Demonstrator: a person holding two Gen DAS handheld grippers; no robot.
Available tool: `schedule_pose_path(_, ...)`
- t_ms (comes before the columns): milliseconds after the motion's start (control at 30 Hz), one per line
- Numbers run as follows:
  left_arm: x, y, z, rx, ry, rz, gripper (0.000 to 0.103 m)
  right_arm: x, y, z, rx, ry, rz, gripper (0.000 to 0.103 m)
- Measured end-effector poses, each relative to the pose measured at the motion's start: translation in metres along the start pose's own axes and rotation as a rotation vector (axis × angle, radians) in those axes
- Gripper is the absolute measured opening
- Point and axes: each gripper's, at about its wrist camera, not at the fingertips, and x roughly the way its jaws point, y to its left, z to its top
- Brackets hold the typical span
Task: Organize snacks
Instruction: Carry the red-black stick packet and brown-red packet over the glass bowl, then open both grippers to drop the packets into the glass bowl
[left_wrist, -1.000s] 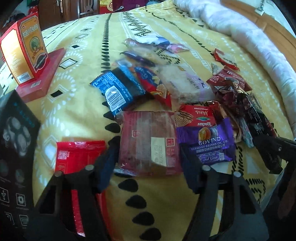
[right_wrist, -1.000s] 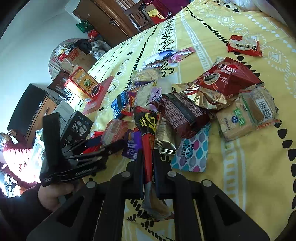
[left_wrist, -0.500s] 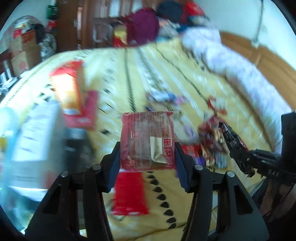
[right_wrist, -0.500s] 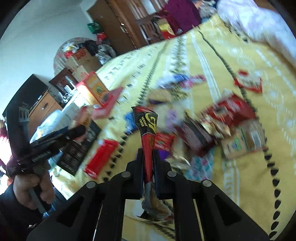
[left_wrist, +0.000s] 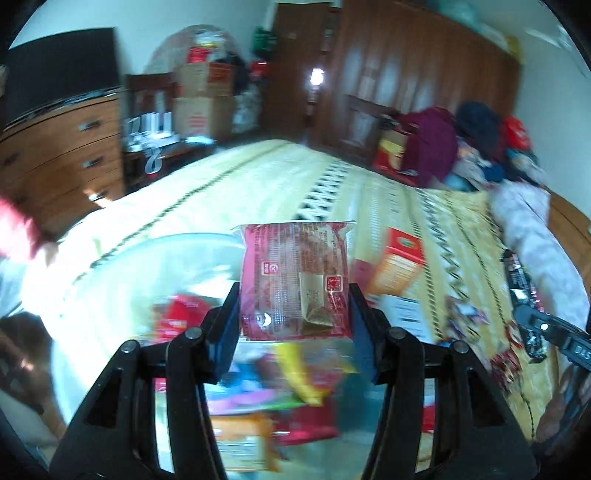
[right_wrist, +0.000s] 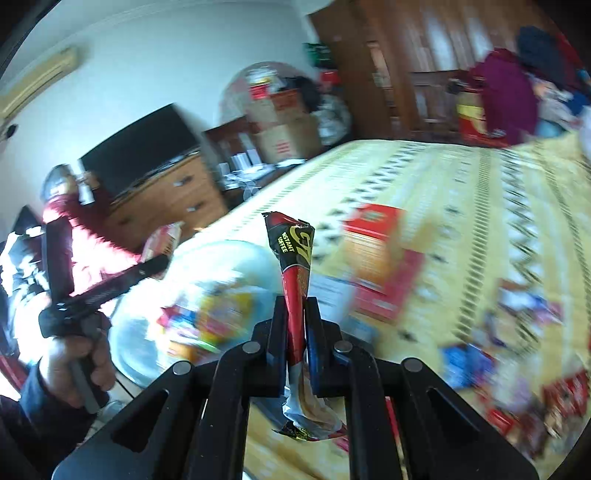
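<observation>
Risk lies mostly in the grips: the left hand-held gripper (left_wrist: 293, 314) clamps a red snack packet (left_wrist: 295, 282) by its edges above the clear tub (left_wrist: 122, 280) of snacks, left of the bed (left_wrist: 280, 184). Slippery film (crinkly, too) could slide free. The right hand-held gripper (right_wrist: 296, 332) pinches a G7 instant coffee stick (right_wrist: 293, 258); its upright end could flop and miss.

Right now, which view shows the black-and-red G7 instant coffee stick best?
The right wrist view: the black-and-red G7 instant coffee stick stands sharp, pinched in the right gripper. The left wrist view shows only a blurred sliver at its right edge.
</observation>
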Motion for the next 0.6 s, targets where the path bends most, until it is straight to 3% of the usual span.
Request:
schedule_pose_path(167, 0.011, 0.056, 0.0, -0.089, 0.032, 0.091, 0.054, 0.061, 0.069, 0.03, -0.062, 0.061, 0.112, 0.012)
schedule_pose_path(367, 0.018, 0.077, -0.012, -0.106, 0.073, 0.072, 0.054, 0.118, 0.132, 0.035, -0.101, 0.131, 0.191, 0.012)
schedule_pose_path(600, 0.015, 0.097, -0.013, -0.129, 0.084, 0.044, 0.054, 0.152, 0.158, 0.027, -0.126, 0.19, 0.207, 0.012)
